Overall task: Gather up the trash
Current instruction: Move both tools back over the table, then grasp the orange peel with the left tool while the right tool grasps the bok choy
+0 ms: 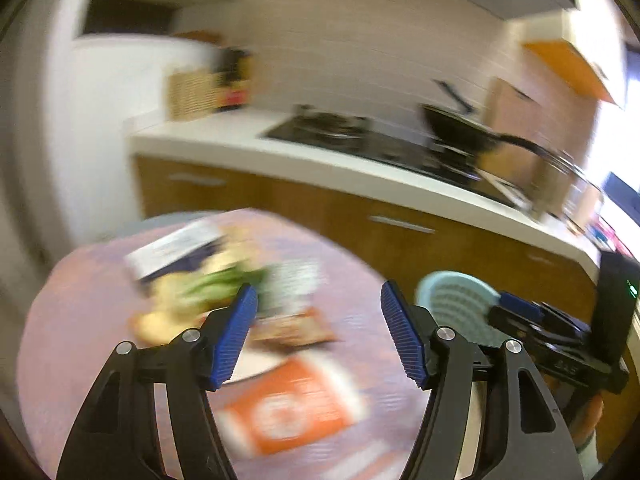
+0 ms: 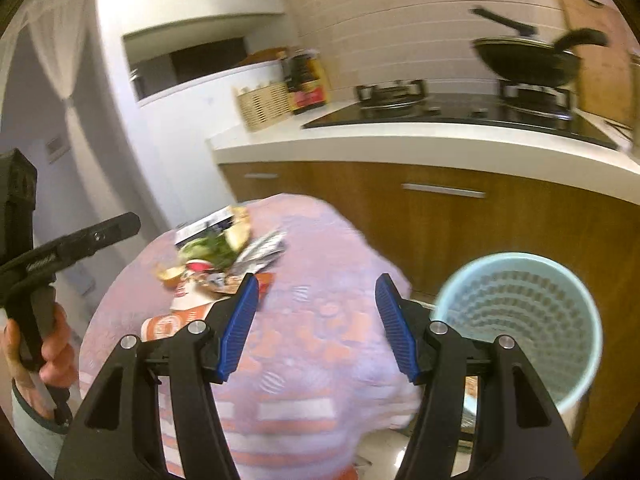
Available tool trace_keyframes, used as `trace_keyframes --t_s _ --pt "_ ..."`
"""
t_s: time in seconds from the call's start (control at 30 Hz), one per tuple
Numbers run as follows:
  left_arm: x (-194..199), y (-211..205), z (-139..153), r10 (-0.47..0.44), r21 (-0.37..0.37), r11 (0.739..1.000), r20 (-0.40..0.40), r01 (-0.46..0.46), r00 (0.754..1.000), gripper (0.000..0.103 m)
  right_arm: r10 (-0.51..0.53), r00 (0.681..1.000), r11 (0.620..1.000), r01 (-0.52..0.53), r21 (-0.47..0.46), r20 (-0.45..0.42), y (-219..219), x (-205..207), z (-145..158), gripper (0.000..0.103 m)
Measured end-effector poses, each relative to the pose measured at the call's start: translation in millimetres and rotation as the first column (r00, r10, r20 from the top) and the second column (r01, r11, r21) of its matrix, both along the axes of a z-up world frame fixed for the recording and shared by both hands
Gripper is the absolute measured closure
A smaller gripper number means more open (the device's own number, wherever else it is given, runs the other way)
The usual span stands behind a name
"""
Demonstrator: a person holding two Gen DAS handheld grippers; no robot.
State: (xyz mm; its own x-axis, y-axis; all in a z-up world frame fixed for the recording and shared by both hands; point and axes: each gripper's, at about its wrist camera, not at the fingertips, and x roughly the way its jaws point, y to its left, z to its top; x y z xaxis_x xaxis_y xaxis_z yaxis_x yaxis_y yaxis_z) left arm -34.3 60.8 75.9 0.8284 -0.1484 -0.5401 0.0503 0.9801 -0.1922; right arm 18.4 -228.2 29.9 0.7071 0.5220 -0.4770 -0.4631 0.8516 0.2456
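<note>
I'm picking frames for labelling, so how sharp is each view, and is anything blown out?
Left wrist view: heavy motion smear; the trash pile and orange packet are unreadable, only the left gripper is crisp, and the window at the right edge is blown out. Right wrist view: milder blur; the blue bin and wok stay recognisable.

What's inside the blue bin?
The bin looks empty: only its holey inside wall shows, no trash that I can see. Its near inner side and part of the bottom are hidden by the rim and the right gripper. The trash sits on the table.
</note>
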Motion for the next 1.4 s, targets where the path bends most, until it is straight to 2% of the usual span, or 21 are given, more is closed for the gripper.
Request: trace_keyframes --t_s 0.13,0.3,0.37,0.4,0.47,0.57,0.6,0.7,0.8,0.9,1.03,1.13,1.17,1.23,1.37,1.4 --pt "5 60 -29 0.159 -0.032 0.986 -0.076 -0.162 0.984 0.040 0.055 0.998 0.998 -0.055 -0.014 0.015 40 12 -12 0.046" --pt "20 102 -66 0.264 -0.073 0.958 -0.162 -0.278 0.951 0.040 0.091 0.996 0.996 -0.091 -0.020 0.018 79 34 -21 0.046" --pt "27 115 -77 0.279 -0.111 0.947 -0.187 -0.302 0.942 0.040 0.103 0.995 0.994 -0.103 -0.031 0.012 91 43 -23 0.046" --pt "31 124 -84 0.278 -0.159 0.937 -0.206 -0.313 0.938 0.040 0.115 0.993 0.993 -0.115 -0.032 0.006 97 48 -24 0.046" --pt "41 142 -96 0.255 -0.257 0.914 -0.237 -0.314 0.937 0.040 0.148 0.989 0.989 -0.148 -0.029 -0.006 107 55 -24 0.046" --pt "51 153 -109 0.226 -0.350 0.884 -0.262 -0.311 0.938 0.040 0.215 0.976 0.976 -0.216 -0.041 -0.018 128 67 -20 0.046" --pt "53 154 -112 0.221 -0.360 0.880 -0.264 -0.309 0.939 0.041 0.244 0.969 0.968 -0.245 -0.044 -0.027 138 75 -20 0.046" --pt "66 152 -120 0.204 -0.375 0.878 -0.266 -0.296 0.942 0.042 0.284 0.957 0.957 -0.287 -0.047 -0.055 160 96 -21 0.046" --pt "72 147 -128 0.185 -0.375 0.885 -0.259 -0.275 0.948 0.049 0.315 0.946 0.946 -0.319 -0.056 -0.078 180 114 -27 0.046" --pt "73 144 -129 0.180 -0.362 0.894 -0.253 -0.265 0.951 0.064 0.336 0.938 0.938 -0.342 -0.060 -0.088 192 124 -34 0.046" --pt "71 149 -134 0.183 -0.398 0.874 -0.260 -0.278 0.948 0.073 0.368 0.922 0.929 -0.370 0.002 -0.121 197 133 -47 0.046" --pt "65 153 -138 0.185 -0.430 0.856 -0.260 -0.285 0.948 0.075 0.379 0.918 0.925 -0.379 0.029 -0.119 196 132 -46 0.036" --pt "65 152 -138 0.185 -0.433 0.855 -0.259 -0.285 0.948 0.076 0.382 0.918 0.924 -0.381 0.033 -0.105 194 130 -44 0.029" --pt "65 150 -137 0.189 -0.424 0.859 -0.257 -0.287 0.948 0.076 0.396 0.915 0.918 -0.394 0.040 -0.077 193 125 -37 0.023" --pt "62 145 -135 0.205 -0.385 0.875 -0.253 -0.293 0.946 0.076 0.433 0.898 0.900 -0.436 -0.027 -0.084 210 120 -30 0.023" --pt "62 143 -134 0.208 -0.380 0.877 -0.252 -0.294 0.945 0.076 0.450 0.885 0.887 -0.459 -0.058 -0.124 221 123 -33 0.023"
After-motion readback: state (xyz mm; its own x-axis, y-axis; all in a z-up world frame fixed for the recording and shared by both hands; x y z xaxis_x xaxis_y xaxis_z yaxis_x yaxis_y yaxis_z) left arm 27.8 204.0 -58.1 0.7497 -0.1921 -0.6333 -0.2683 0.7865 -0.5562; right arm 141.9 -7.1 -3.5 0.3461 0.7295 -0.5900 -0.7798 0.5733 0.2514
